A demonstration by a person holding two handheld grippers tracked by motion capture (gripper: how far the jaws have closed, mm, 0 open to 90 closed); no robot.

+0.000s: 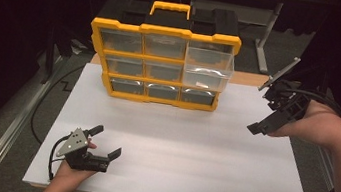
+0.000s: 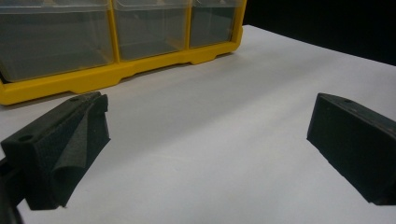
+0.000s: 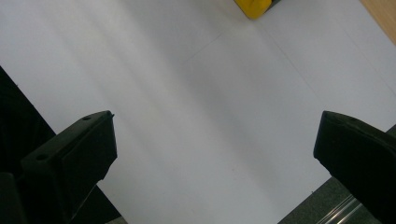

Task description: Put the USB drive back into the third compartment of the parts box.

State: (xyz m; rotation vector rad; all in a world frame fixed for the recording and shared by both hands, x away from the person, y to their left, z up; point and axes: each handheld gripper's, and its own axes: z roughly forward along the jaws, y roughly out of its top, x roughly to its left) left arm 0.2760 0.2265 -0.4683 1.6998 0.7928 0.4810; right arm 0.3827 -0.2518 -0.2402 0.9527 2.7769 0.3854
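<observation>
Yellow plastic framed the parts organizer (image 1: 163, 54), which stood upright at the far middle of the white table (image 1: 176, 147), its long axis running left to right across the high view and its drawer fronts facing the person. A yellow carry handle (image 1: 170, 9) rose from its black top. Nine clear, boxy drawers sat in three rows of three; the top right drawer (image 1: 208, 70) was pulled out toward the person, hanging forward and overlapping the row below, while the others sat flush. Their walls looked smooth and see-through, with a greyish tint.

Left gripper (image 1: 107, 142) rested low near the front left corner of the table, held in the left hand (image 1: 69, 175), with a grey three-cornered plate (image 1: 74, 142) on top. Its black jaws stood wide apart with nothing between them, pointing toward the organizer; in the left gripper view its matte, grainy pads (image 2: 70, 149) framed bare tabletop below the cabinet's bottom yellow rail (image 2: 116, 74).

Right gripper (image 1: 260, 126) hovered above the right side of the table, well apart from the organizer, tilted down and leftward. Its jaws were spread fully, holding nothing, and the right gripper view looked down between them at plain white surface and one yellow corner (image 3: 252, 7) of the organizer.
</observation>
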